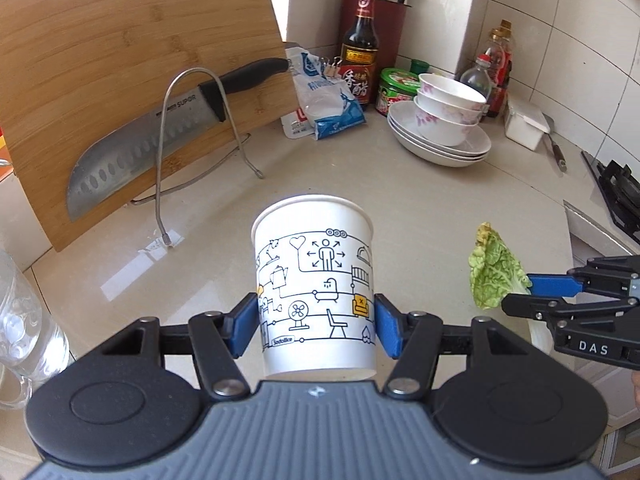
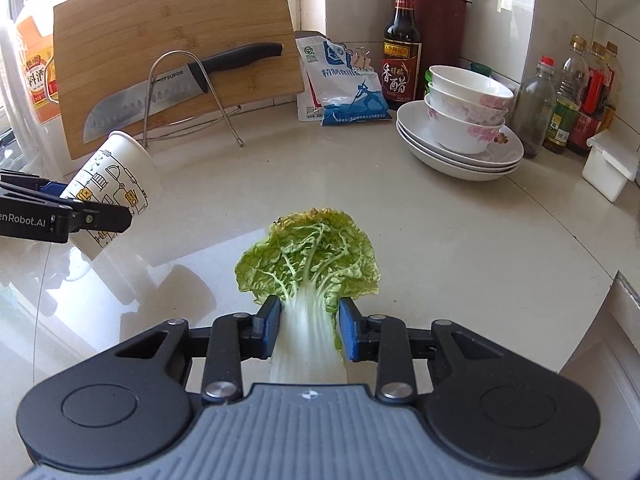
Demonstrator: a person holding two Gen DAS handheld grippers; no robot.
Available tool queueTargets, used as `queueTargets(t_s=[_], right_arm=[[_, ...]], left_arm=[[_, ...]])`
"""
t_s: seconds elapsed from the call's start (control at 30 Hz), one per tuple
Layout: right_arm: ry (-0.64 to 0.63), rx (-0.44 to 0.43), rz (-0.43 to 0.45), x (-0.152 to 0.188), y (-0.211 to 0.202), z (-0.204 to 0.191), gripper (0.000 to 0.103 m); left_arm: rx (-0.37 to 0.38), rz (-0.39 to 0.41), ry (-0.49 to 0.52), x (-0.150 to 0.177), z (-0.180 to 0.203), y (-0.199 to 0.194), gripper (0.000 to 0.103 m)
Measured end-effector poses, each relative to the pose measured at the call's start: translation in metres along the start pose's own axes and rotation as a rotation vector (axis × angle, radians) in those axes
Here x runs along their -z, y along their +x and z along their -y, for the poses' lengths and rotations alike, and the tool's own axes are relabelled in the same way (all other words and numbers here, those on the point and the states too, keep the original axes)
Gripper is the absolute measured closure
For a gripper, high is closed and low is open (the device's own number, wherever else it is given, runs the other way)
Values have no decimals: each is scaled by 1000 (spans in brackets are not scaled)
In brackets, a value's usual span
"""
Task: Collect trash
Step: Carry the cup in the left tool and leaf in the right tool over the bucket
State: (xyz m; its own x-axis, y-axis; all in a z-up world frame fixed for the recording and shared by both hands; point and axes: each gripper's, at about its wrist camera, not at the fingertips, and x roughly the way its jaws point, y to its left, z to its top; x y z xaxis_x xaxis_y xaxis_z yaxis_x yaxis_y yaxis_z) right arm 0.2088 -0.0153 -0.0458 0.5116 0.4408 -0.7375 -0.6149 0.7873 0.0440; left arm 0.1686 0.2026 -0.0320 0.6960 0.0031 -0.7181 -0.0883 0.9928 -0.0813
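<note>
My left gripper point(image 1: 315, 326) is shut on a white paper cup point(image 1: 314, 280) printed with line drawings and holds it upright above the counter. The cup also shows at the left of the right wrist view point(image 2: 114, 188), tilted there, with the left gripper point(image 2: 96, 210) around it. My right gripper point(image 2: 309, 328) is shut on the white stalk of a green cabbage leaf point(image 2: 310, 256), leafy end pointing forward. The leaf point(image 1: 494, 270) and right gripper point(image 1: 532, 294) show at the right of the left wrist view.
A bamboo cutting board point(image 1: 120, 60) and a large knife point(image 1: 152, 136) lean in a wire rack. Stacked bowls on plates point(image 2: 464, 128), a salt bag point(image 2: 348, 88), a vinegar bottle point(image 2: 402, 48), other bottles point(image 2: 560, 96) and a white box point(image 2: 610, 168) line the back. A glass mug point(image 1: 24, 320) stands left; the stove point(image 1: 618, 196) is right.
</note>
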Motion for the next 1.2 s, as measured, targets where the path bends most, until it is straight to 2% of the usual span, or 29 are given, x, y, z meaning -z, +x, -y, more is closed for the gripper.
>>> queueTargets(t_s=[0.3,0.57,0.7,0.93,1.13,1.2], right_arm=[[32,-2,30,25,-51,25,67],[145,120,31,72,-104,73,66],[219,196,-6,105,-119,106,66],[320,247,-124,166,-96,153,66],[354,233,-198,195,-55,177,64],[356,235,-214,199,-43,181,59]], left_arm=[[91,-22,97,13,63,-25,43],[236,-30,184,21,133,-29,43],[304,-34,220,23,166,-27,43],[379,-49,274,31,208,-26,43],[366,-52,282,34,221,-28,43],[348,-50,286,35,224,-28,43]])
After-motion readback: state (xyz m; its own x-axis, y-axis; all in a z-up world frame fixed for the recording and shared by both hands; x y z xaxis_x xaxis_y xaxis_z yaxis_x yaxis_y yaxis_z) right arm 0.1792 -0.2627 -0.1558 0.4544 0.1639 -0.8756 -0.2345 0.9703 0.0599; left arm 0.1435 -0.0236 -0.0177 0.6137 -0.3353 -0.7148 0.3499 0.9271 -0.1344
